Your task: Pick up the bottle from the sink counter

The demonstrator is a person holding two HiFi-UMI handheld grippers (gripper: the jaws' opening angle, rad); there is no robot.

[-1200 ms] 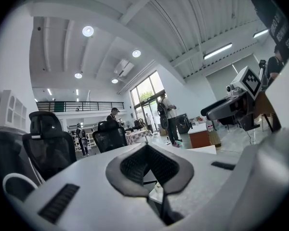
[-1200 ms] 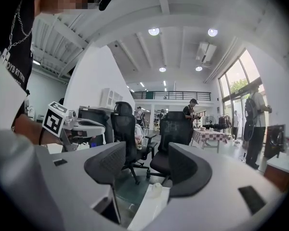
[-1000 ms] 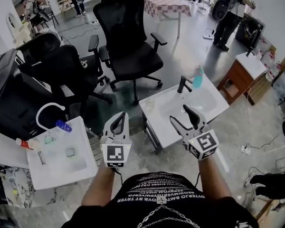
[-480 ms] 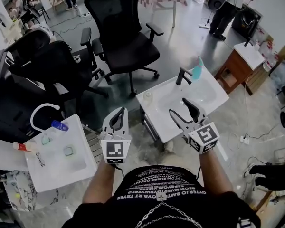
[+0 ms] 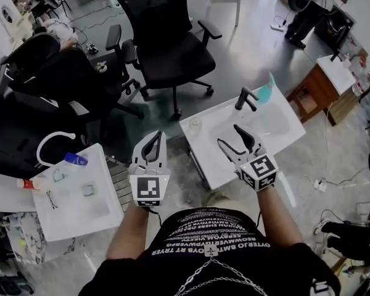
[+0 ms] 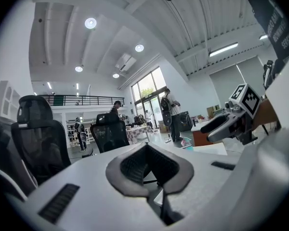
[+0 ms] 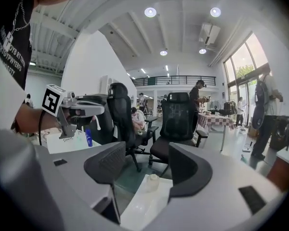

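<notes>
A teal bottle (image 5: pixel 266 92) stands at the back of the white sink counter (image 5: pixel 213 150), just right of the black faucet (image 5: pixel 245 97). It also shows small and far off in the left gripper view (image 6: pixel 184 142). My right gripper (image 5: pixel 229 135) hovers over the counter's front part, well short of the bottle. Its jaws stand open with nothing between them (image 7: pixel 147 165). My left gripper (image 5: pixel 154 139) hangs left of the counter, over the floor, its pads (image 6: pixel 149 162) closed together and holding nothing.
A small clear jar (image 5: pixel 195 124) sits on the counter's left corner, also seen past the right jaws (image 7: pixel 153 179). A second white sink unit (image 5: pixel 105 208) at the left carries a blue bottle (image 5: pixel 76 160). Black office chairs (image 5: pixel 166 48) stand behind. A wooden cabinet (image 5: pixel 324 88) is at the right.
The head view has shifted slightly, so the sink counter sits a little further right. Both grippers keep the same poses, and the right jaws stay equally wide.
</notes>
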